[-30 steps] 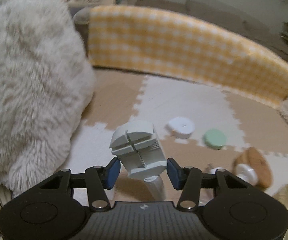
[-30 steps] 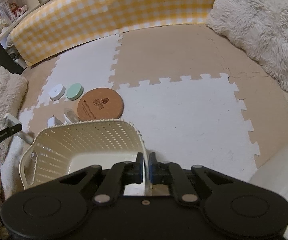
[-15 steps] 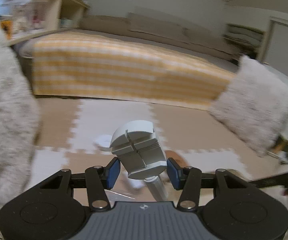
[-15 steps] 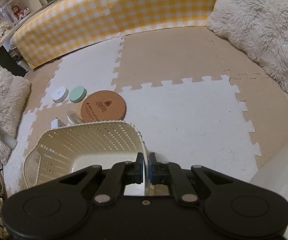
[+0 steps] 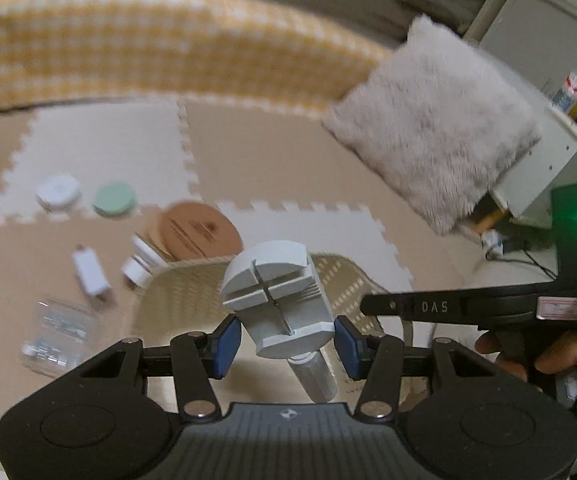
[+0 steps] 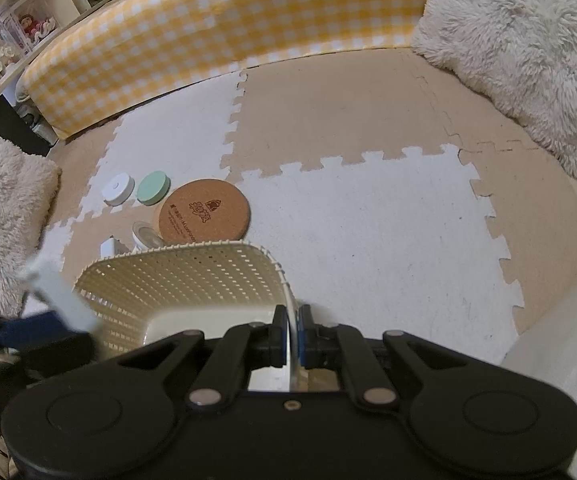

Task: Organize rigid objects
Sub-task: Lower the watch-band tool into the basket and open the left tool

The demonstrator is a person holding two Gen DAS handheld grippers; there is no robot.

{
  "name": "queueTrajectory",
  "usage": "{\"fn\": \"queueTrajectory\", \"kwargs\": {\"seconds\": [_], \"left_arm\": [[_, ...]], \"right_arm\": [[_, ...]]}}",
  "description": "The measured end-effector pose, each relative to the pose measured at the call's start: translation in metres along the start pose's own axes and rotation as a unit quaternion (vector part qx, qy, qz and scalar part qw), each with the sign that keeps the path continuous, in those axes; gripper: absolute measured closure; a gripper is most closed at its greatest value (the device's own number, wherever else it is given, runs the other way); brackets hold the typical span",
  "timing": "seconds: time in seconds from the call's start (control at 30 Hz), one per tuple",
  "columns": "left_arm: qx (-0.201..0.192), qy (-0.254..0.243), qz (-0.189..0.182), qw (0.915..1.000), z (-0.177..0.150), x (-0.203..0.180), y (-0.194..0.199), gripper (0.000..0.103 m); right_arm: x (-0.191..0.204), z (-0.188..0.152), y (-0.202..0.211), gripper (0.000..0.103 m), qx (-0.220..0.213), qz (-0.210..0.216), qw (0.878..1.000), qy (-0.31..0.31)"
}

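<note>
Tool [image 5: 278, 300] upright — slotted head up, over basket [image 5: 340, 280].

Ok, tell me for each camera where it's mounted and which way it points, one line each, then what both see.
Left wrist: sits on the left gripper, looking forward and down past the held grey tool to the basket; the right gripper and the person's hand show at the right.
Right wrist: sits on the right gripper, clamped on the basket rim, facing the yellow checked cushion; the left gripper's blurred tip shows at the left.
Shared: basket, cork coaster, green disc, white disc.
</note>
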State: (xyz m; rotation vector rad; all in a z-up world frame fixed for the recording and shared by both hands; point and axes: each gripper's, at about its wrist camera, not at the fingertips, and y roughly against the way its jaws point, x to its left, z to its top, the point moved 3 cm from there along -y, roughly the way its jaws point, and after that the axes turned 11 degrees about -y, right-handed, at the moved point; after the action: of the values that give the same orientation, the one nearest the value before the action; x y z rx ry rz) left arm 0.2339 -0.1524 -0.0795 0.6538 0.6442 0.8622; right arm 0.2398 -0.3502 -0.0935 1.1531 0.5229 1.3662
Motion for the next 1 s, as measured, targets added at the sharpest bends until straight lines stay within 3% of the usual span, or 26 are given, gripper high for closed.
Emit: {"fn": "queueTrajectory", "kwargs": {"seconds": [0.27, 0.47, 0.7, 0.77, 1.0], "left_arm": [[0.084, -0.008, -0.026, 0.9961, -0.003, -0.018, -0.052, 0.052], [0.116, -0.032, -0.021, 0.9926, -0.007, -0.028, -0.084, 0.051], [0.118, -0.026, -0.029, 0.9922, -0.007, -0.031, -0.103, 0.05], [0.119, -0.017, -0.035, 0.9922, -0.008, -0.03, -0.105, 0.042], [0.104, -0.019, -0.034, 0.9938, -0.009, -0.03, -0.095, 0.036]], "right_arm": [[0.0, 0.0, -0.001, 0.097, 0.001, 0.003, 1.0, -0.003], [-0.001, 0.0, -0.001, 0.097, 0.001, 0.005, 1.0, -0.006], [-0.002, 0.001, -0.001, 0.097, 0.001, 0.007, 1.0, -0.009], [-0.002, 0.001, -0.001, 0.097, 0.002, 0.008, 1.0, -0.01], [-0.004, 0.001, -0.002, 0.097, 0.002, 0.013, 1.0, -0.016]]}}
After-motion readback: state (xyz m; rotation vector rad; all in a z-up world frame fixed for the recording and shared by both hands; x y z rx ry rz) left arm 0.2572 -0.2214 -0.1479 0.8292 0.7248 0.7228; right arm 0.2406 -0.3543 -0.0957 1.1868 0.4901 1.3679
